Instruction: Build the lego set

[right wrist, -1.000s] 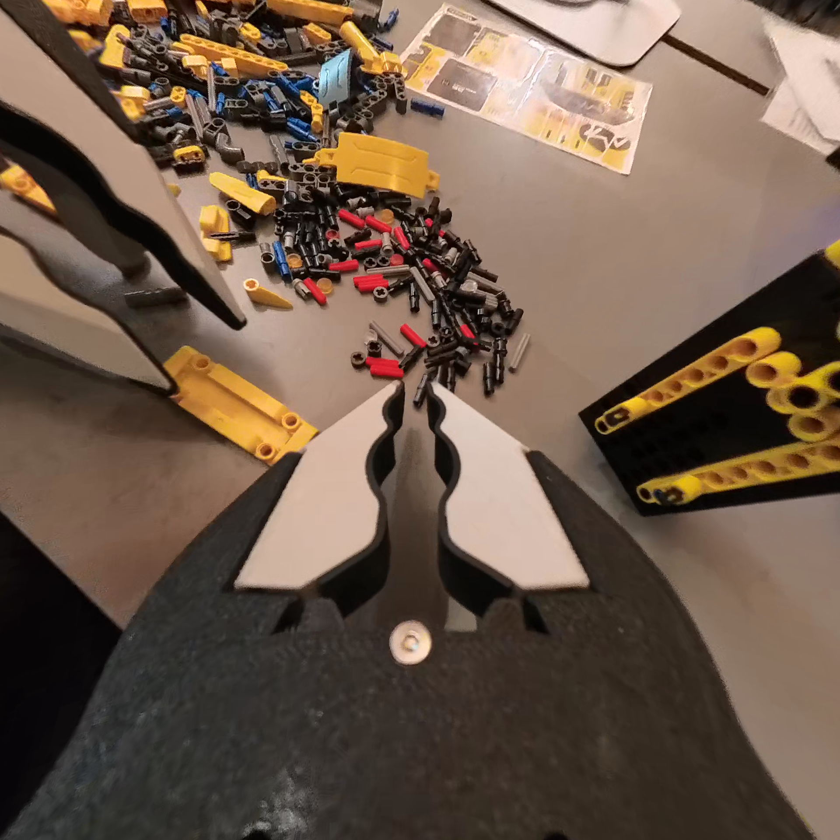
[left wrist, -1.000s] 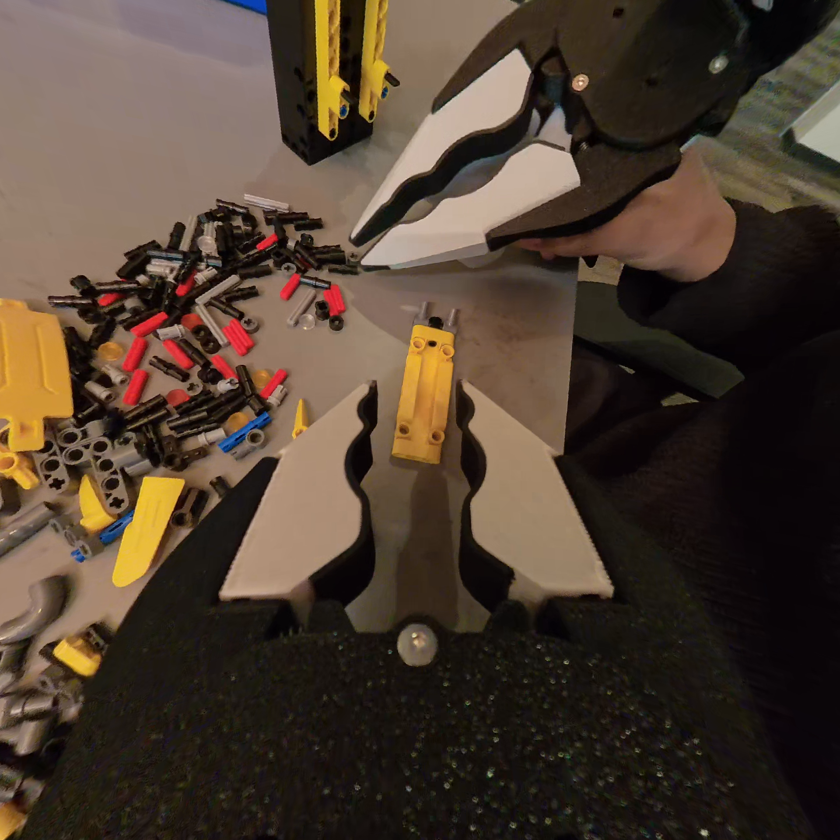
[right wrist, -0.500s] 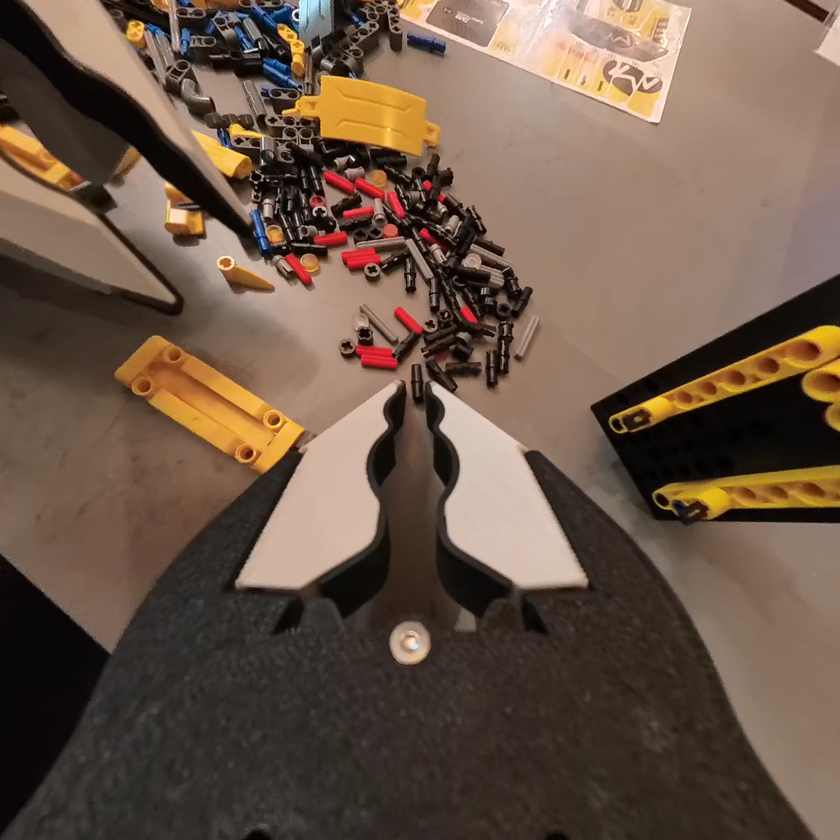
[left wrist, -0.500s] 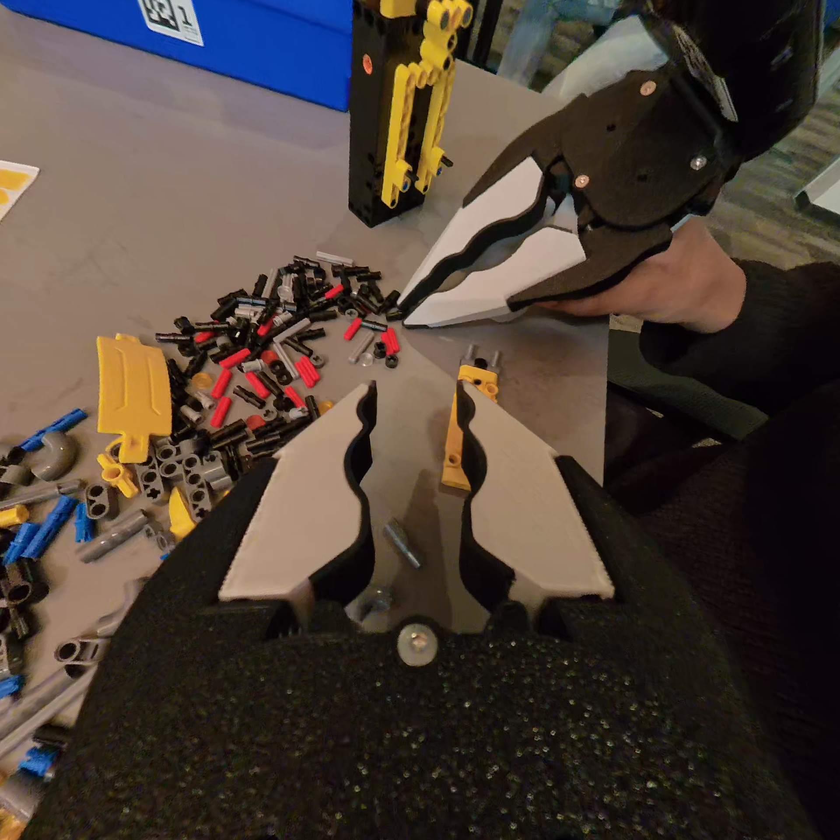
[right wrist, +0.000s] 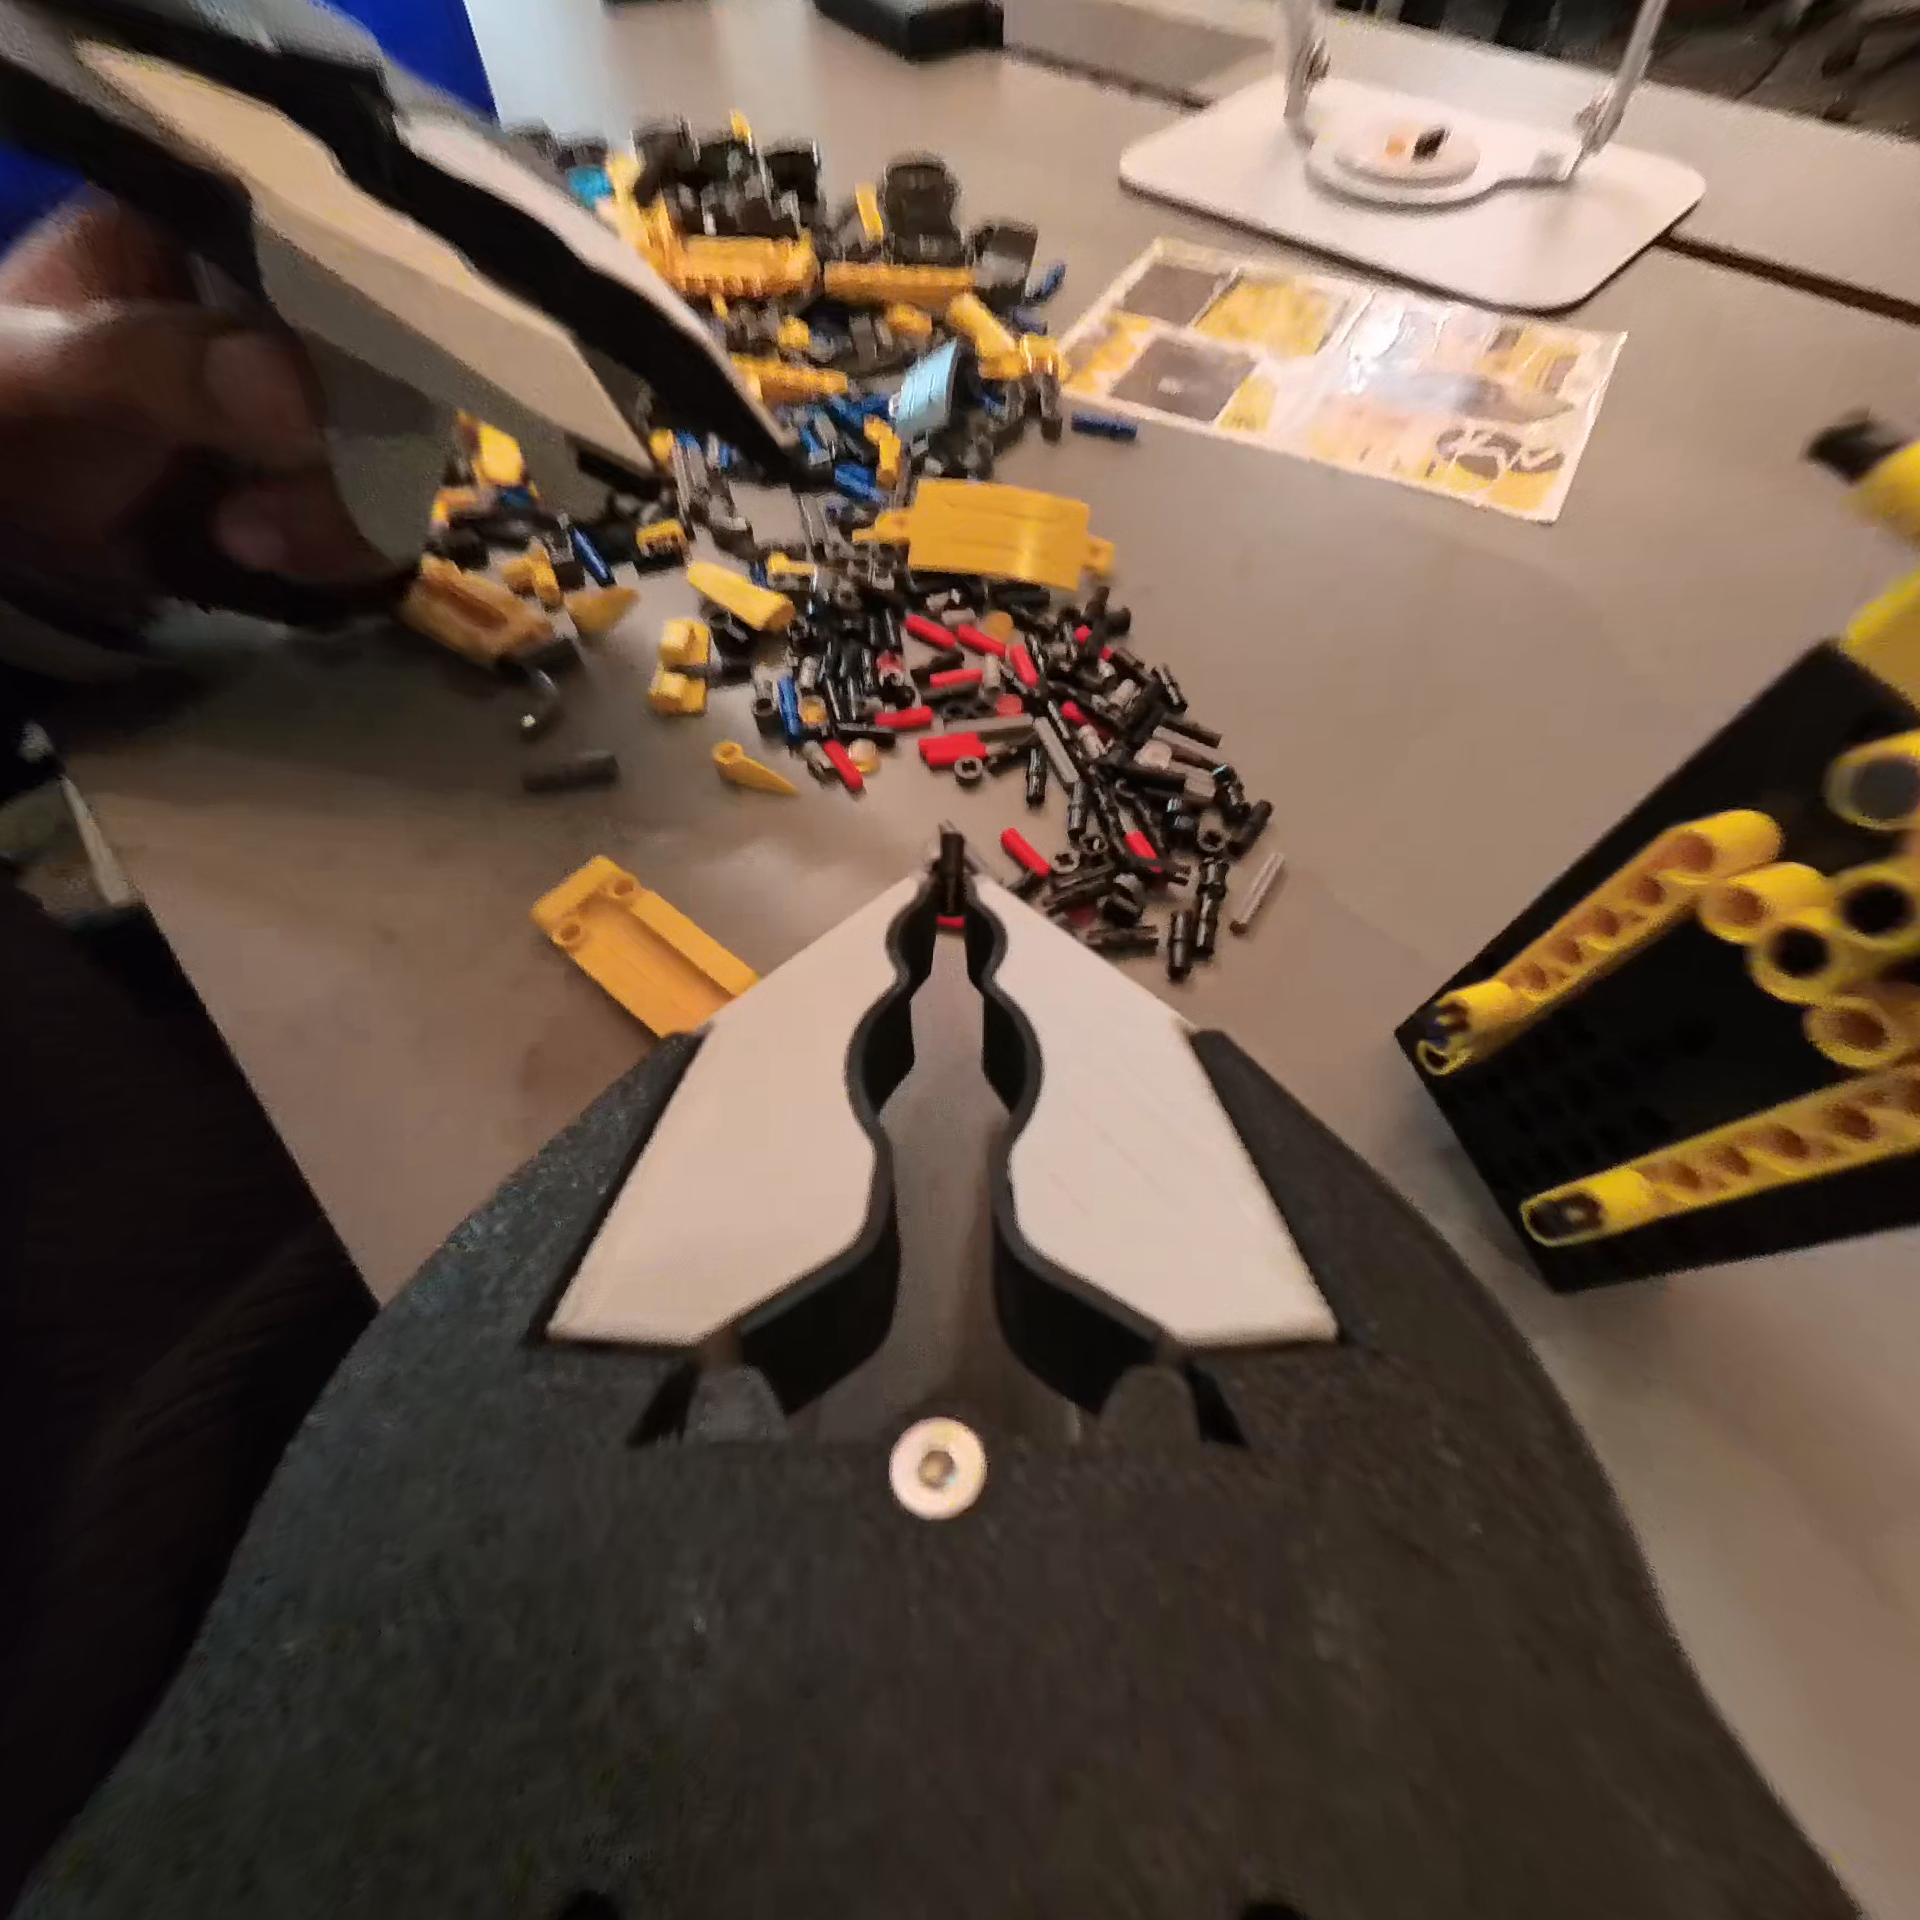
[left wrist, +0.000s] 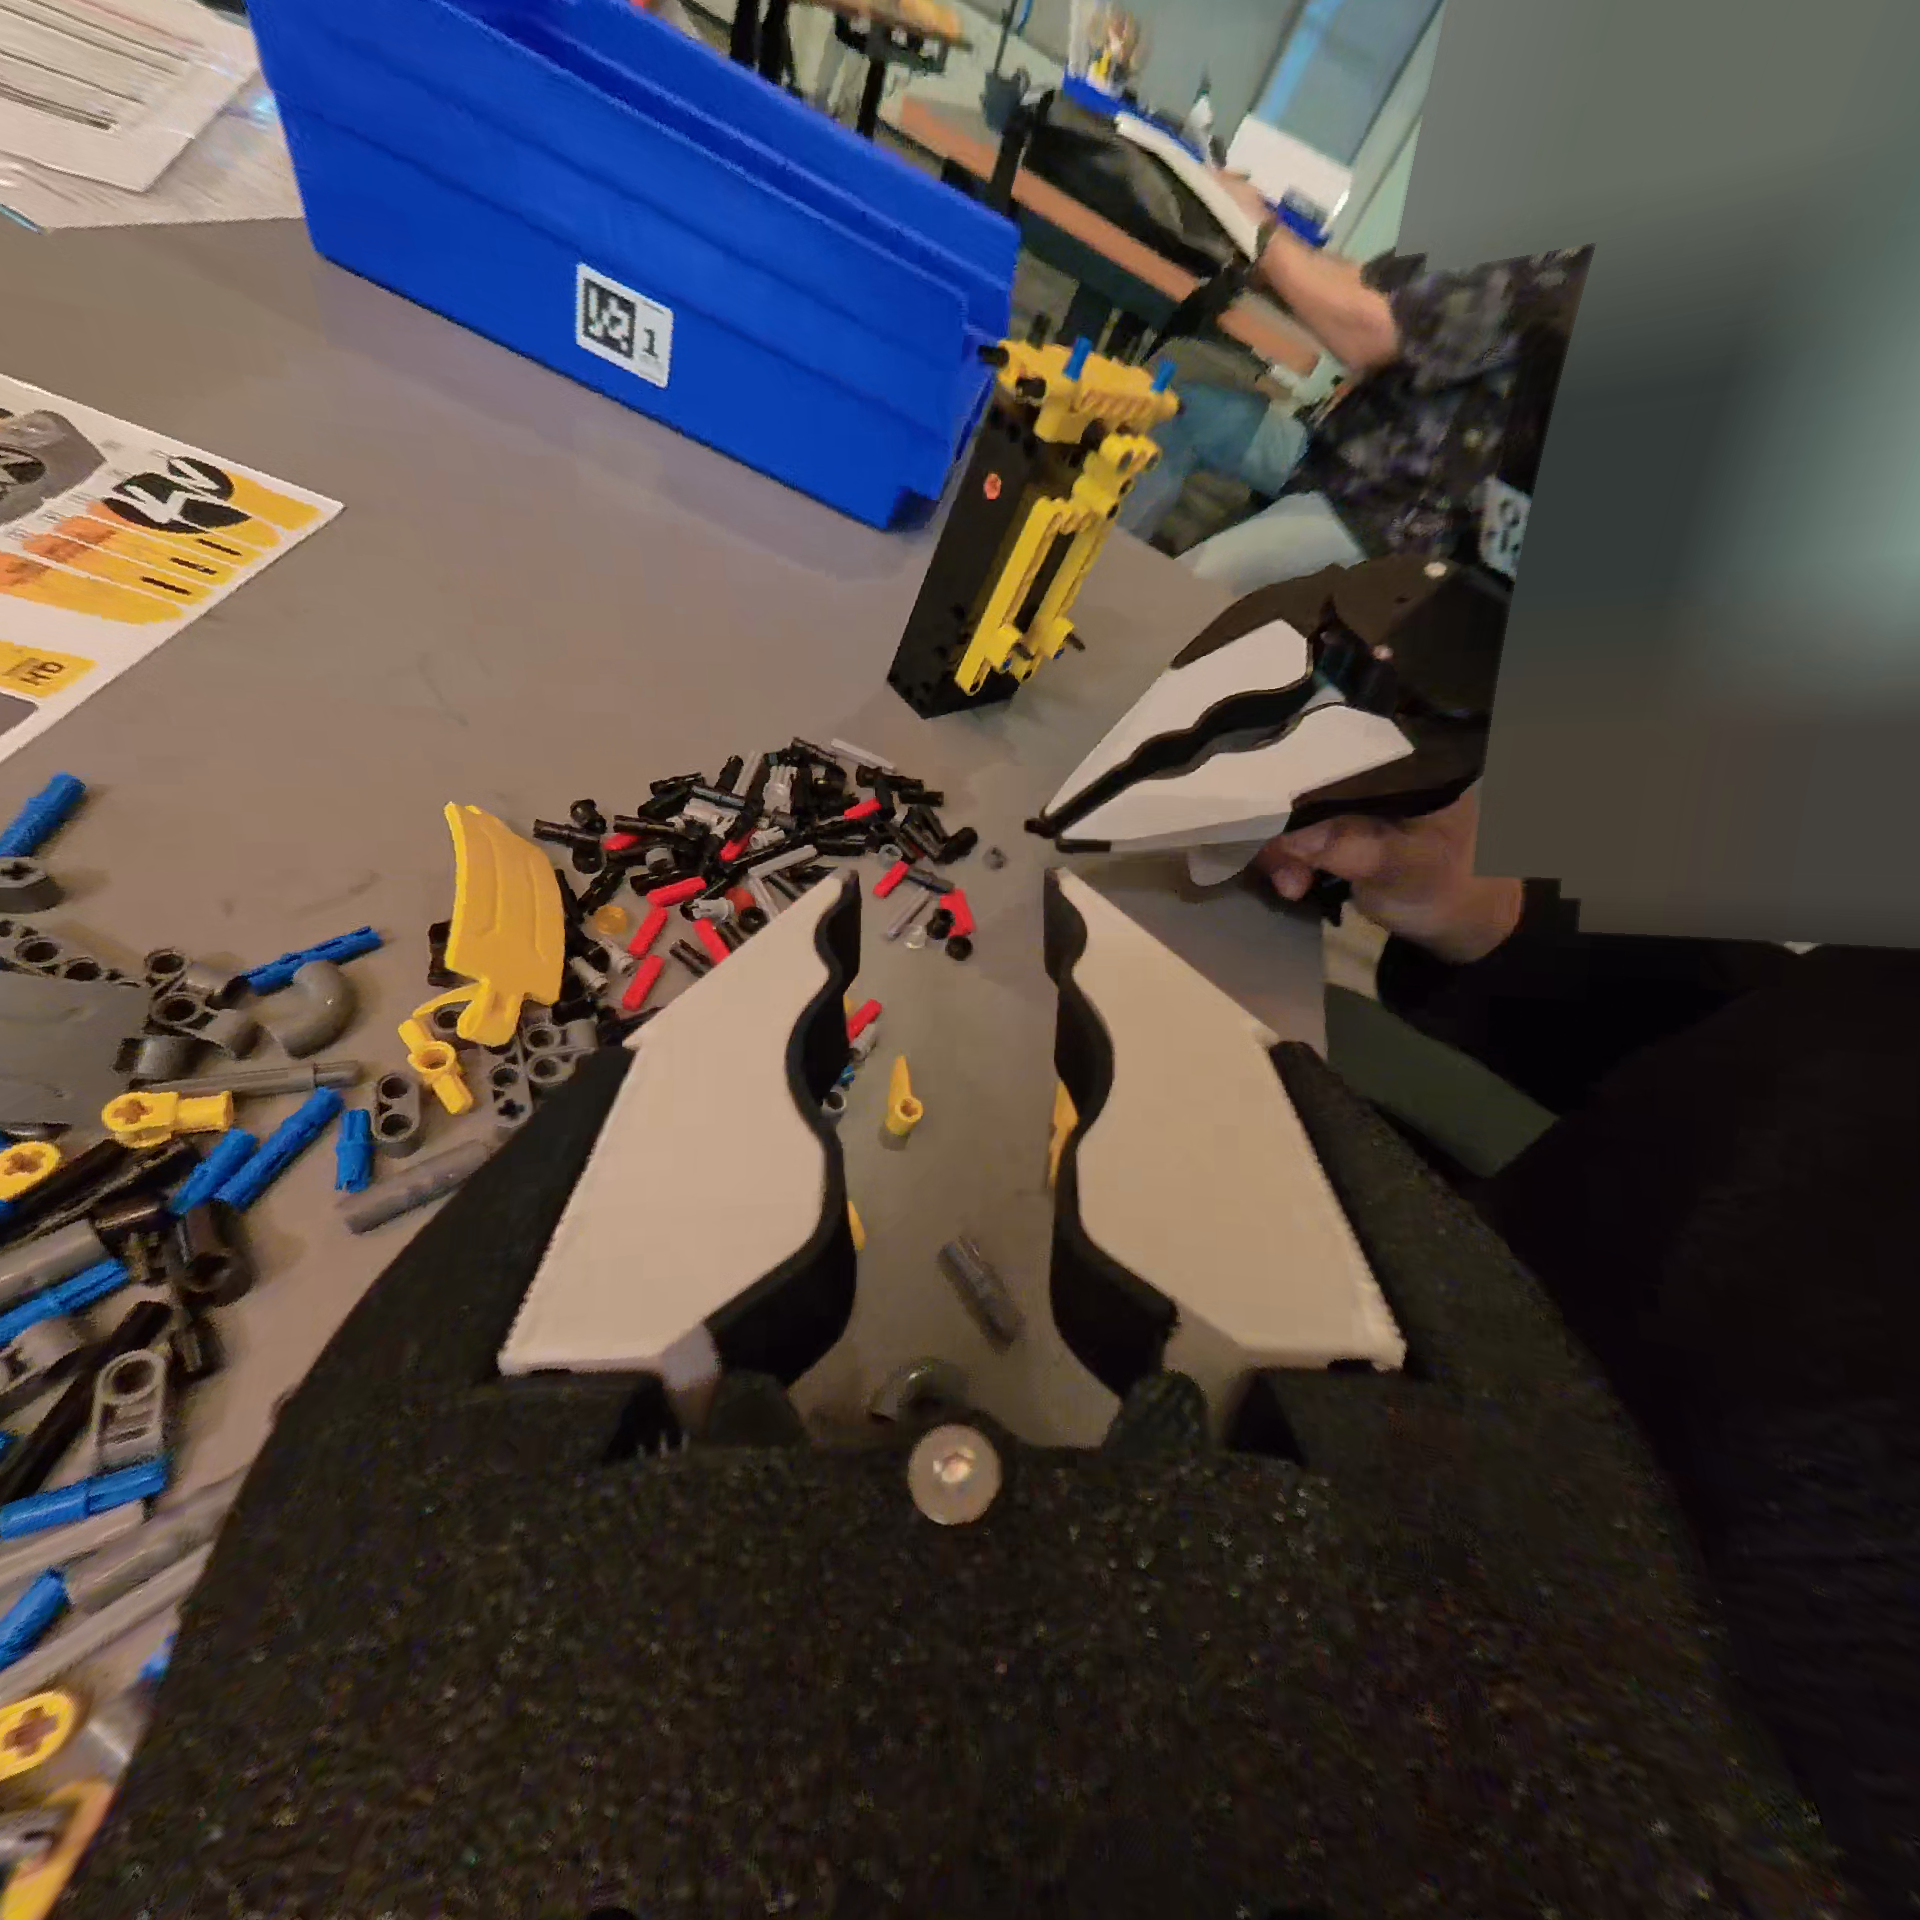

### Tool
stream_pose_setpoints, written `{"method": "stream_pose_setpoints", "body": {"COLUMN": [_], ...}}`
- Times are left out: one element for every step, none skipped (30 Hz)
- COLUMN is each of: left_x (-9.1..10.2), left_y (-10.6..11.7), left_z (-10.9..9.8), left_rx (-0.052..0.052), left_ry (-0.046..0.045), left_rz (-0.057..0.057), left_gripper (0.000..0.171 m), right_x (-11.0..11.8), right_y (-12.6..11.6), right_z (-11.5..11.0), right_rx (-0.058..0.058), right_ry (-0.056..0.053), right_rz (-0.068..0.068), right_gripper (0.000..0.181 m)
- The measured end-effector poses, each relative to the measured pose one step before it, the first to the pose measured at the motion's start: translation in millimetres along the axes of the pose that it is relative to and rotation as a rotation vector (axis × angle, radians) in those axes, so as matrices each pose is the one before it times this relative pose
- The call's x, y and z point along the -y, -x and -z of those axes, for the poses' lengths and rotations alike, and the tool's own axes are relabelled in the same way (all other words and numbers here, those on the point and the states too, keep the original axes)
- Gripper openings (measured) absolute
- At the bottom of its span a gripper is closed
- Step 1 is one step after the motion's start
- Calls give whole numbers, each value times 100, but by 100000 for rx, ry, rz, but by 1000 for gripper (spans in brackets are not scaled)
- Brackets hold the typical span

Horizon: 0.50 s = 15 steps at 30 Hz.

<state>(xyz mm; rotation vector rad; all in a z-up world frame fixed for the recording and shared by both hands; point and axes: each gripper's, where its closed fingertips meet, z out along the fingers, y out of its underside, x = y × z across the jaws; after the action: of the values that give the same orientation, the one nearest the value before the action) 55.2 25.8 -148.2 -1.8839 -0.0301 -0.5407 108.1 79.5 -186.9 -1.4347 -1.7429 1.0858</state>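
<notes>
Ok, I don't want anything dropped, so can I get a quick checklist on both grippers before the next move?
1. Right gripper shut on a black pin: ok.
2. Pin held deep between the fingers: not ok, it sits at the very tips.
3. Grip firm enough: cannot tell.
4. Left gripper open and empty: ok.
5. The two grippers apart, not touching: ok.
6. Black and yellow block standing upright on the table: ok.

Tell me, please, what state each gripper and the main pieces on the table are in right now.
left gripper: open, empty, above loose parts.
right gripper: shut on a small black pin.
flat yellow panel: lying on the table.
black-and-yellow assembly: standing upright.
</notes>
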Motion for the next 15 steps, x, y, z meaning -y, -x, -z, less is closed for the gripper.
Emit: {"method": "stream_pose_setpoints", "body": {"left_x": [153,121,75,38,74,129,156,170,194,189,166,108,44,-6,9], "left_y": [-36,85,189,317,436,446,350,249,132,70,0,35,43,83,132], "left_z": [116,105,95,101,129,169,165,159,137,113,80,44,24,18,35], "left_rx": [-919,145,971,1788,2559,2507,1735,835,40,-550,-849,-673,-464,-104,286], "left_ry": [-1015,-760,-543,-396,-558,-853,-1049,-1241,-1293,-1131,-942,-633,-218,-3,-61], "left_rz": [1279,682,424,361,300,381,713,1082,1360,1447,1392,1243,973,693,484], "left_gripper": [35,35,35,35,35,35,36,36,36,36,36,36,37,36,37], "right_x": [391,341,307,262,238,209,199,204,157,75,-9,-73,-102,-82,-29], "right_y": [-112,-77,-62,-71,-78,-105,-96,-88,-56,-48,-31,-44,-16,-6,-19], "right_z": [355,302,270,233,200,190,182,165,136,60,-4,-72,-85,-67,-29], "right_rx": [769,828,934,1035,1052,829,677,424,354,389,380,296,243,34,-239], "right_ry": [-3300,-2886,-2549,-2204,-1899,-1770,-1707,-1629,-1304,-583,81,607,791,640,264], "right_rz": [-1832,-1680,-1674,-1807,-1984,-1954,-1680,-1329,-933,-842,-784,-733,-455,-152,206], "right_gripper": [4,4,4,4,4,4,4,3,4,4,4,4,4,4,4]}}
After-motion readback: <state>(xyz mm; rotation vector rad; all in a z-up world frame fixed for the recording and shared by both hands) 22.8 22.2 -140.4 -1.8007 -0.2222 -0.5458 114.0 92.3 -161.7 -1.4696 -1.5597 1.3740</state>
